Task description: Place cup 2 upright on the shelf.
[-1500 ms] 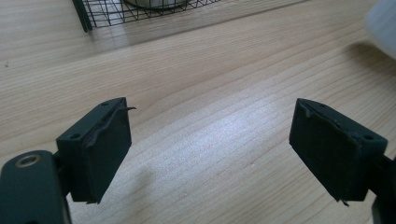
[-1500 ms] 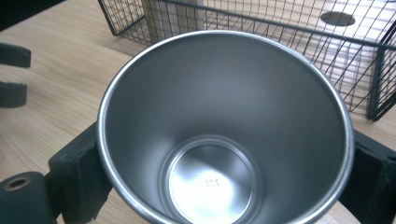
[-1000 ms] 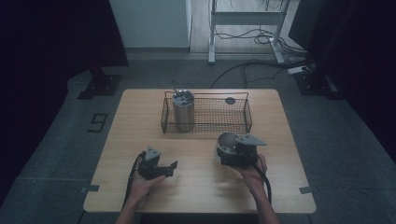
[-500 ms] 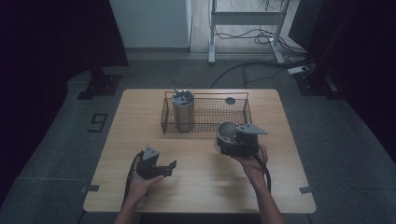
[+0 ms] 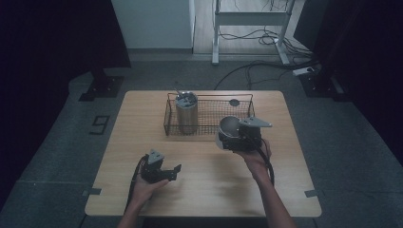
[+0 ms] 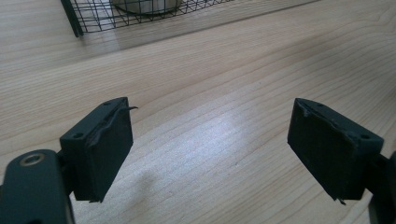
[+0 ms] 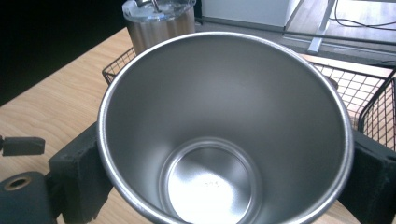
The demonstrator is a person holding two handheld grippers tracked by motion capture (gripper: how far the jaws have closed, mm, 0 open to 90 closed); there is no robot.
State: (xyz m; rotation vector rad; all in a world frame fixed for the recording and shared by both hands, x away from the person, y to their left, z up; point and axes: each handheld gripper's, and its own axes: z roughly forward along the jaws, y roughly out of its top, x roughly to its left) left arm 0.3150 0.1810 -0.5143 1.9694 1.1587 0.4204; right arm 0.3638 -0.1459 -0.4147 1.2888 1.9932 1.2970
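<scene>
A bare steel cup point(image 5: 227, 126) is held a little above the table, just in front of the wire basket point(image 5: 209, 99), with my right gripper point(image 5: 231, 137) shut on it. In the right gripper view the cup point(image 7: 224, 116) opens toward the camera and is empty, with a black pad point(image 7: 77, 177) pressed on each side. My left gripper point(image 5: 175, 171) rests low over the near left of the table. Its jaws stand apart in the left gripper view point(image 6: 210, 121), with bare wood between them.
A steel tumbler with a lid point(image 5: 186, 113) stands upright in the basket's left end. A small dark round thing point(image 5: 234, 102) lies in its right half. The basket's corner point(image 6: 74, 18) is ahead of the left gripper. Dark floor with cables surrounds the table point(image 5: 204, 190).
My right gripper has lifted the steel cup and carried it away from me toward the basket's front right. The left gripper has stayed where it was.
</scene>
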